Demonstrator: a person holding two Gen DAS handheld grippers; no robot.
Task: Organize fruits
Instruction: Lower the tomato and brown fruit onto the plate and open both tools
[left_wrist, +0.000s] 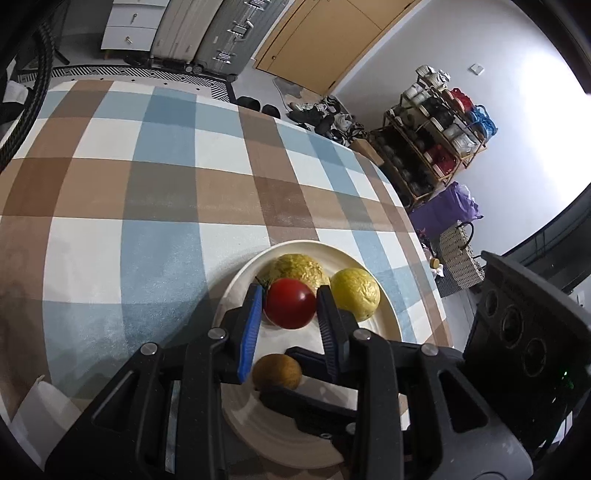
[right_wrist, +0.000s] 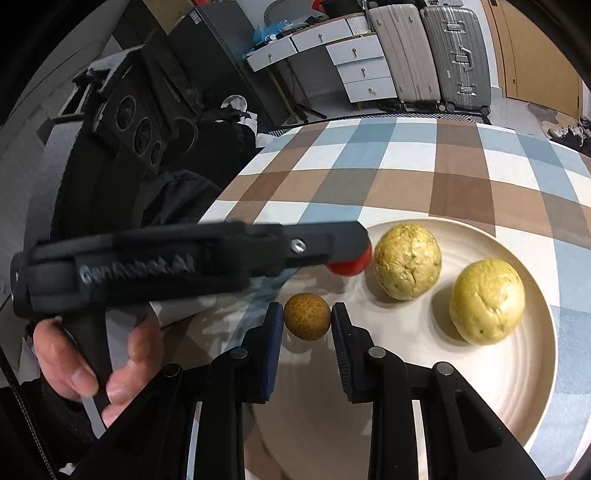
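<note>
1. The left gripper (left_wrist: 289, 295) is closed on a red fruit (left_wrist: 290, 303), with one pad on each side of it. In the left wrist view the fruit sits low in the centre of the frame, over the plate (left_wrist: 384, 317). I cannot tell whether it rests on the plate or hangs just above it.
2. The right gripper (right_wrist: 307, 317) is closed on a small brown fruit (right_wrist: 307, 316), low in the centre of the right wrist view and over the near left part of the plate (right_wrist: 509, 376). Both pads appear to touch it.
3. Two wrinkled yellow fruits lie on the plate. In the right wrist view, yellow fruit A (right_wrist: 407, 261) is at centre right, just beside the red fruit (right_wrist: 351, 264). Yellow fruit B (right_wrist: 487, 301) is farther right, apart from A.
4. The plate stands on a checked cloth (left_wrist: 147, 192), close to its near right edge in the left wrist view.
5. Risk: the red fruit is smooth and round and is held near its widest part. If it is let go above the plate, it could roll into A or off the rim.
6. Risk: the two grippers are close together, the left one crossing just above the brown fruit in the right wrist view. A careless opening or pull-back could knock one tool against the other.
7. Risk: the brown fruit is small, so it may follow a pad as the grip loosens and roll toward the plate's near edge.
8. A hand (right_wrist: 85, 365) holds the left gripper's handle at lower left of the right wrist view.
</note>
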